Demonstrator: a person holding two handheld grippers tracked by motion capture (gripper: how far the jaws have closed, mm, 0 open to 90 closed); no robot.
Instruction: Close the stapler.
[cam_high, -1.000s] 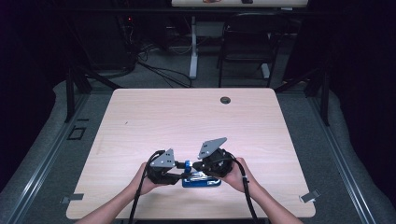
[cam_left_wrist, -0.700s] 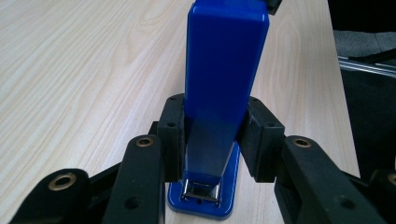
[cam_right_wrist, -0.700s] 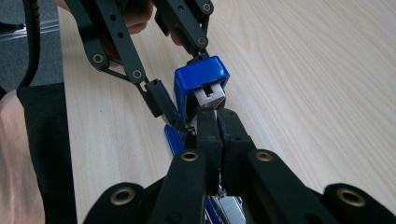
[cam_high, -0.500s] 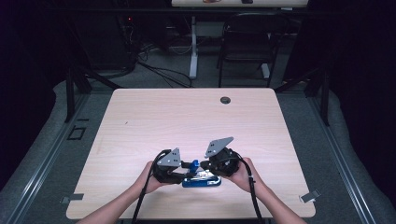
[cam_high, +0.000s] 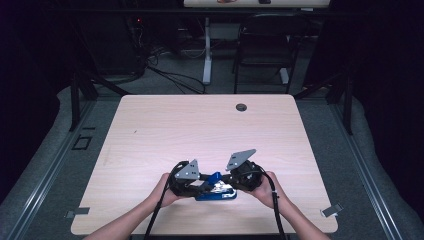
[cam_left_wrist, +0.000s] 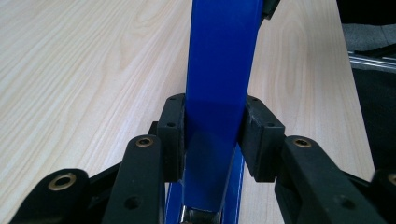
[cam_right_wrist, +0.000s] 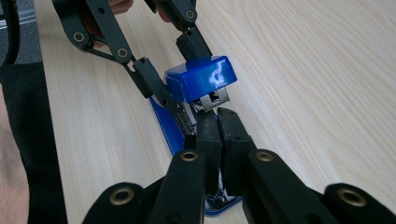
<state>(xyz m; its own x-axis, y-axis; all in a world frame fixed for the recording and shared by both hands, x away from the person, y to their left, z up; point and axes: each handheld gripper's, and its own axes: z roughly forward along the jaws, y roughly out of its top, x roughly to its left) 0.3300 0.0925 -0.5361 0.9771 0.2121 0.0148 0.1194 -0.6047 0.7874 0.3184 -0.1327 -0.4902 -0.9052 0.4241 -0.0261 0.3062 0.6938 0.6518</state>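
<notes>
Blue stapler (cam_high: 216, 186) sat near the counter's (cam_high: 200, 125) front edge. Left hand-held gripper (cam_left_wrist: 212, 135) clamped its raised top arm; right hand-held gripper (cam_right_wrist: 218, 140), pinched shut at the metal magazine, had edged inward slightly, likely working the staple tray.

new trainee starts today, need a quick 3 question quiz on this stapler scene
1. True or false: the left gripper is shut on the blue stapler.
2. In the right gripper view, what are the pads of the right gripper doing? A) standing wide apart B) closed together near the stapler's metal front C) lifted clear above the table
3. What small round thing sits near the table's far edge?

Key: 1 true. 2 B. 3 a dark grommet hole.
</notes>
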